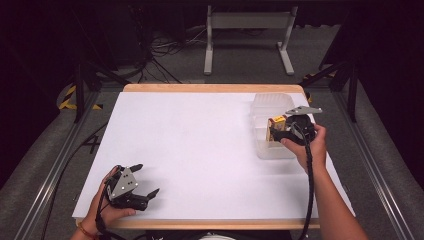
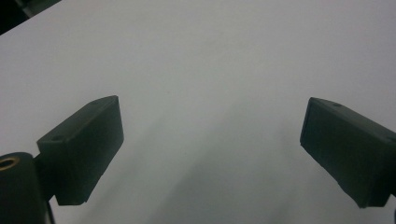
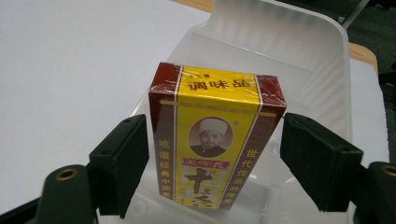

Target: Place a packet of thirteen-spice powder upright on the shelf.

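We see a white counter with a wooden edge, and the person's two hands come in from the bottom of the high view, each holding a pair of tongs. The left tongs rest low near the front left corner of the counter, held in the left hand, and their two black jaws stand spread wide apart with nothing between them; in the left gripper view the left tongs look out over bare white surface, and the outer end of the right-hand jaw is cut off by the frame. The right tongs are held in the right hand over a clear plastic tub that sits near the far right edge of the counter. In the right gripper view the right tongs are pinching a small yellow and dark red box by its two narrow sides, upright and tilted slightly, above the open tub. The box's bottom edge meets the frame's lower part, so we cannot tell whether it touches the tub floor. In the high view the box is small and partly hidden behind the tongs, and its printed text is too small to read there
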